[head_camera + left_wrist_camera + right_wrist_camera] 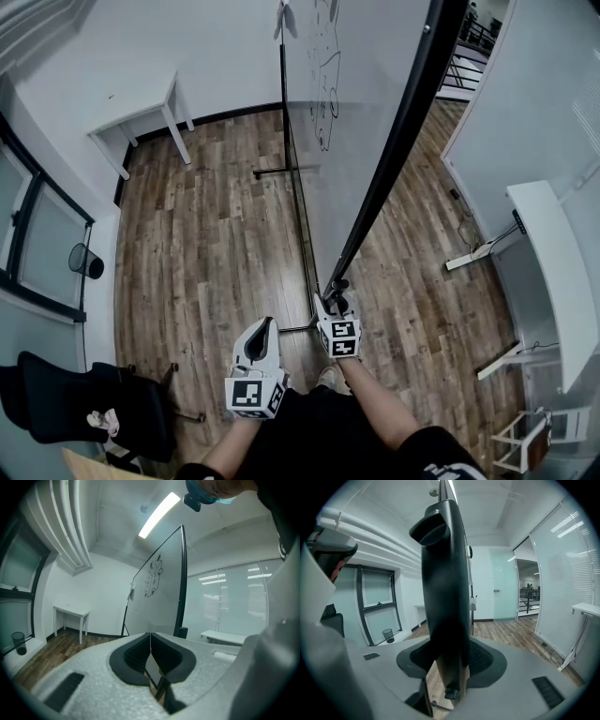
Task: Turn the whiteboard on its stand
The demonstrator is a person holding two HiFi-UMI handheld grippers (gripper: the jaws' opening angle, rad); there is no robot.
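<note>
A tall whiteboard (361, 84) with black marker drawings stands on a thin black stand (284, 172) and is seen almost edge-on from above. Its black frame edge (394, 159) runs down toward me. My right gripper (333, 305) is shut on the lower end of that frame. In the right gripper view the dark frame edge (443, 588) fills the space between the jaws of the right gripper (450, 667). My left gripper (262, 326) hangs just left of the board, apart from it. Its pads (161, 656) meet with nothing between them, and the whiteboard (157, 599) rises beyond.
A white table (141, 117) stands by the far wall. At the left are a black bin (86, 261) and a black chair (84, 398). A white desk (553, 272) and a glass partition stand at the right. The floor is wood planks.
</note>
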